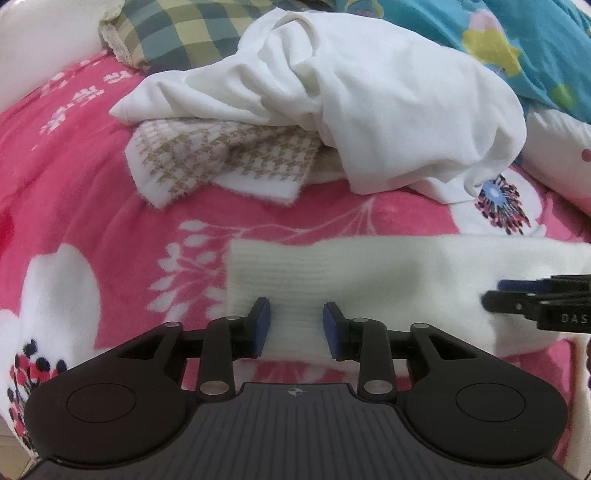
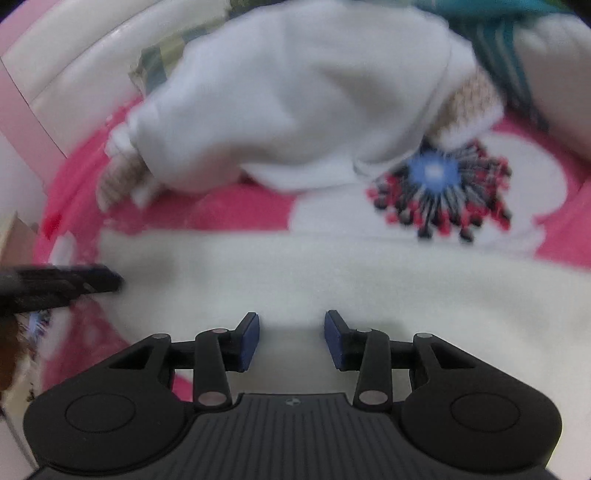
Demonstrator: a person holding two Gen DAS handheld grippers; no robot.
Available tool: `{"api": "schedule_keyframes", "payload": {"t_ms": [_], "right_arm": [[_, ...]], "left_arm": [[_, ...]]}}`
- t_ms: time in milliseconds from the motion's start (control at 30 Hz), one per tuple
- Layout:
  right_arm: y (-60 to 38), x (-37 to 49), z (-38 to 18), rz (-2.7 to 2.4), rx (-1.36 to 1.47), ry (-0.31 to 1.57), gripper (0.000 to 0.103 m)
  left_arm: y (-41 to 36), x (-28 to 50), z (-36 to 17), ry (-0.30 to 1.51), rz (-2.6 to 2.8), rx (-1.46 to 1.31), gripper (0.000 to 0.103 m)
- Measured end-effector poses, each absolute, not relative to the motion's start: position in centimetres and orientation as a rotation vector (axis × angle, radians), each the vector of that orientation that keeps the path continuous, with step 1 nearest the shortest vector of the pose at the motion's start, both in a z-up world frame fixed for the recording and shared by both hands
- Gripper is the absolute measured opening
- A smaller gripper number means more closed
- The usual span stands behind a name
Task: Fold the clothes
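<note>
left gripper (image 1: 296,325) jaws open, blue pads either side of the near-left edge of the cream knit garment (image 1: 369,280); cloth sits between the pads but they aren't pinched on it. right gripper (image 2: 291,338) jaws open too, over the near part of the same cream knit garment (image 2: 332,280), nothing clamped. garment lies flat on the pink floral blanket (image 1: 92,184), near side of the bed, running left to right; ribbed texture shows at its left end in the left wrist view. right gripper (image 1: 539,301) shows at the right edge of the left wrist view, over the garment's right part; left gripper (image 2: 62,284) shows at the left edge of the right wrist view, near the garment's left end. farther back, a crumpled white garment (image 1: 351,92) sits on top of a tan houndstooth knit (image 1: 221,155), well apart from the cream one. far left, a green checked pillow (image 1: 177,33); far right, teal printed bedding (image 1: 498,44). right wrist view is motion-blurred: white garment (image 2: 295,103) and blanket's blue-centred flower print (image 2: 439,184) readable, fine detail not.
</note>
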State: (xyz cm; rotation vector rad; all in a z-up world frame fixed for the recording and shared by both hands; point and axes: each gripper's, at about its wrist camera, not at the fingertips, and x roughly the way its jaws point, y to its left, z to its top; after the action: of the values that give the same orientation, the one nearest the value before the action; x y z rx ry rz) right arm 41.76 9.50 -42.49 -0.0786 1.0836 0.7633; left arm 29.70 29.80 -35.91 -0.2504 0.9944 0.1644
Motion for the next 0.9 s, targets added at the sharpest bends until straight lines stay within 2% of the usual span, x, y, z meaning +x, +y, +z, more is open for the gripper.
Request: {"api": "schedule_keyframes", "payload": {"t_ms": [333, 500, 900], "right_arm": [[2.9, 40.5, -38.6, 0.666, 0.125, 1.084, 0.043], [-1.3, 39.5, -37.2, 0.593, 0.144, 1.089, 0.048], [-9.1, 36.2, -34.6, 0.51, 0.179, 1.077, 0.058]], "left_arm": [[27.7, 29.6, -32.3, 0.937, 0.138, -0.272, 0.045], [26.0, 29.5, -31.3, 0.927, 0.134, -0.269, 0.051], [19.5, 28.5, -29.6, 0.927, 0.101, -0.243, 0.058]]}}
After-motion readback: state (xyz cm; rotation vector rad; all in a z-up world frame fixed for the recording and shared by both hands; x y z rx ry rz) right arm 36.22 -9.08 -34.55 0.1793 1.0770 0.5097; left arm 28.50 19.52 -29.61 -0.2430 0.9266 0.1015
